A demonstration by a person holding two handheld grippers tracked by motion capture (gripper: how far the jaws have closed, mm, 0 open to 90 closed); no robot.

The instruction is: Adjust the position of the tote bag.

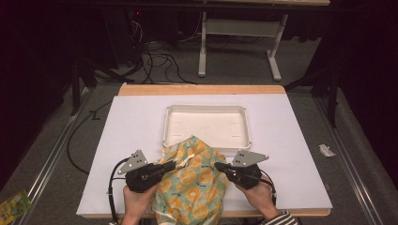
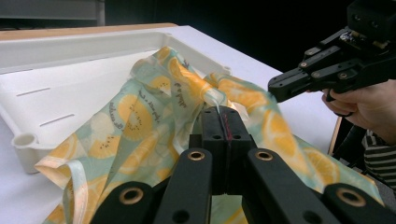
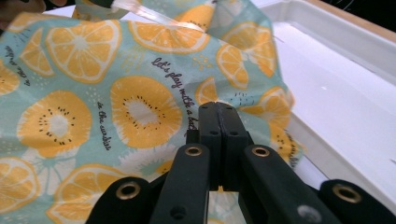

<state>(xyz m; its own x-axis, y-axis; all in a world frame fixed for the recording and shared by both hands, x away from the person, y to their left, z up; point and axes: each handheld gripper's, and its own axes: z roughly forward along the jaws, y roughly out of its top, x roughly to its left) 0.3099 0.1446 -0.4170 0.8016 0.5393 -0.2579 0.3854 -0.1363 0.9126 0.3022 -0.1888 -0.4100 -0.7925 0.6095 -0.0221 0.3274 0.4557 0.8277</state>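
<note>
Cotton fruit-print cloth [image 1: 192,180], pinched by both the left gripper [image 1: 172,165] and the right gripper [image 1: 219,166], overlaps the white tray's [image 1: 206,109] near rim by the table's [image 1: 136,122] near edge, mostly outside it.

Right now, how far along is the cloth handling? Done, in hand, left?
Done: both grips look set. The left gripper is shut on the fruit-print cloth, and the right gripper is shut against its opposite side. In hand: the cloth is bunched up between them at the table's near edge, one corner lying over the rim of the white tray. Left: probably lifting or spreading it; the tray's floor is bare.
</note>
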